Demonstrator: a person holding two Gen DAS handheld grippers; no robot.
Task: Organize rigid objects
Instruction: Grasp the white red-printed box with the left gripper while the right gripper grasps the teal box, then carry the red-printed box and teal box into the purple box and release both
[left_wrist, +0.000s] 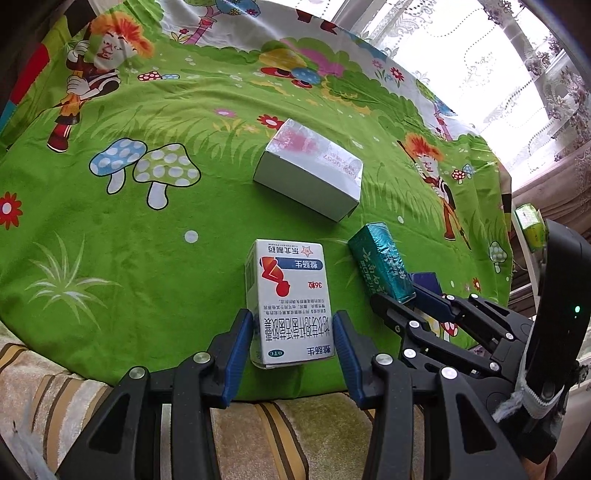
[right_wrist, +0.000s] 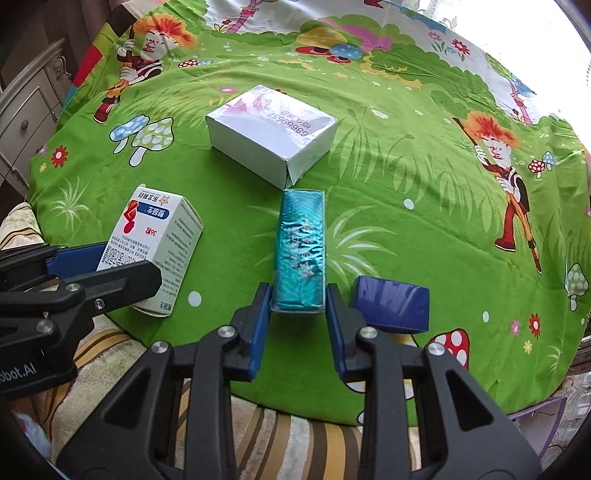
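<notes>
We see a white cardboard medicine box (left_wrist: 290, 299), matte with red and blue print, rectangular, clamped at its near end between the blue ribbed fingers (left_wrist: 236, 345) of the left gripper (left_wrist: 293, 341). It sits close to the near edge of the tabletop. Just right of it, a slim teal box (right_wrist: 301, 251) in glossy, crinkled foil wrap lies lengthwise; the right gripper (right_wrist: 297, 314) has its fingers (right_wrist: 258, 325) narrow against both long sides of the box's near end, holding it. A dark blue glossy block (right_wrist: 391, 304) rests beside the right finger, near the same edge. Further in, toward the middle, a larger white carton (right_wrist: 271, 136) with a faded pink top and printed digits lies flat, well apart from the rest.

The tabletop carries a soft green cartoon cloth (right_wrist: 424, 192) with mushrooms, grass and figures; a striped plush cover (right_wrist: 295, 435) shows below its near edge. Lace curtains (left_wrist: 498, 66) hang behind, a pale drawer cabinet (right_wrist: 26, 122) at left.
</notes>
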